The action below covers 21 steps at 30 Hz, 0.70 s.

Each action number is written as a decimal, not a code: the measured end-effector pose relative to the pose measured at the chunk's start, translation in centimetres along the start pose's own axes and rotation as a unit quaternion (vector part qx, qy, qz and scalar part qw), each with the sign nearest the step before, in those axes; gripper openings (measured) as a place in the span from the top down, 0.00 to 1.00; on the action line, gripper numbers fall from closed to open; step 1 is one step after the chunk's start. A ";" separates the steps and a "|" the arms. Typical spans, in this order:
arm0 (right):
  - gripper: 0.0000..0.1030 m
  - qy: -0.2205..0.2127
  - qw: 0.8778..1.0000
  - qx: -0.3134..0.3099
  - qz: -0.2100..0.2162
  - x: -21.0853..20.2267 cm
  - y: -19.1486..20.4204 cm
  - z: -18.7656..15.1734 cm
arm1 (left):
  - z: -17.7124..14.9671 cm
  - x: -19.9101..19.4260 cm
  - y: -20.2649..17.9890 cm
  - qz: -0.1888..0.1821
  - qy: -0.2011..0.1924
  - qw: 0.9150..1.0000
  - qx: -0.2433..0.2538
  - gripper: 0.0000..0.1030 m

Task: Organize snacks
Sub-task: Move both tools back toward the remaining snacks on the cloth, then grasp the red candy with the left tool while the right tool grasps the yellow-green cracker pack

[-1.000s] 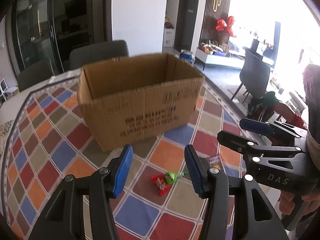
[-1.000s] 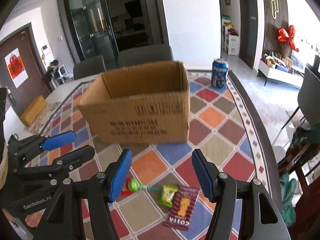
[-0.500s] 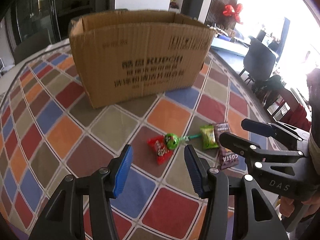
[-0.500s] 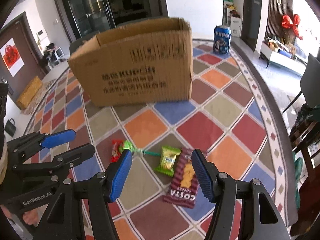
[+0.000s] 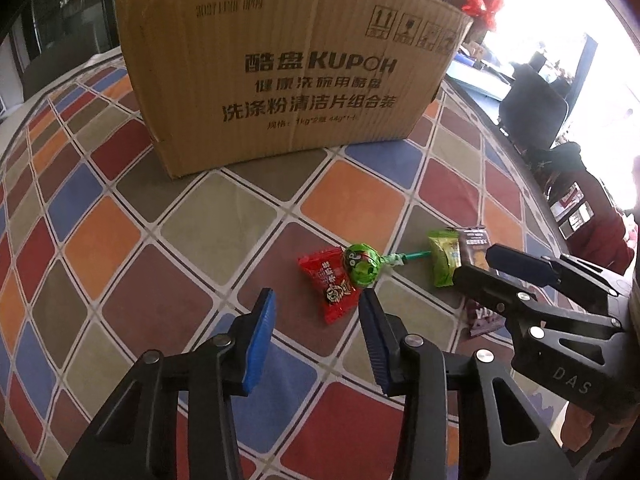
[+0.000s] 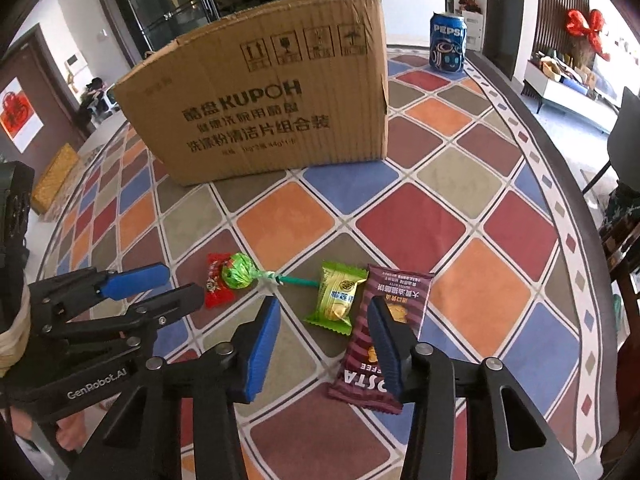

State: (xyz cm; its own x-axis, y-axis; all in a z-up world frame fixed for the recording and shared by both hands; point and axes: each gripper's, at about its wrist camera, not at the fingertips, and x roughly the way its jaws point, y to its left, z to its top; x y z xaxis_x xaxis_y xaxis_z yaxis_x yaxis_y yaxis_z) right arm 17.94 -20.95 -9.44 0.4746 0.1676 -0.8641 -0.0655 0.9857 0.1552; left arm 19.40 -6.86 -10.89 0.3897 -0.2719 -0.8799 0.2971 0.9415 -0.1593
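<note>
Right ahead of our left gripper (image 5: 316,322), spread wide and empty, lies the red candy (image 5: 328,284), long axis angled toward the box (image 5: 288,68). Our right gripper (image 6: 324,330), also gaping, sits nearer the green packet (image 6: 336,296).

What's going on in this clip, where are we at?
A person holds two grippers low over a checkered tablecloth, both open and empty. The left gripper points at the red candy packet under a green lollipop; the right gripper frames the green snack packet beside the brown Costa packet. The cardboard box stands behind; nothing is picked up yet.
</note>
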 end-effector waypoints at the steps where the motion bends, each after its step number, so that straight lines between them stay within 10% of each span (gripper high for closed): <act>1: 0.57 0.002 1.000 0.002 0.001 0.2 -0.1 0.0 | 0.1 0.1 0.0 -0.001 0.001 1.000 -0.001 0.60; 21: 0.70 0.019 1.000 0.018 0.011 2.9 -0.6 0.6 | 1.4 2.5 0.8 -0.015 0.010 0.999 -0.031 0.71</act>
State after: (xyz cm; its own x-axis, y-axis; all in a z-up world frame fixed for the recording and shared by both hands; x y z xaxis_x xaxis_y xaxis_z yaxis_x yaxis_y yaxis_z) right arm 19.89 -21.06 -11.69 0.4388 0.1903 -0.8782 -0.0443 0.9807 0.1903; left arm 21.87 -7.06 -12.57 0.3631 -0.2966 -0.8833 0.2529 0.9438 -0.2129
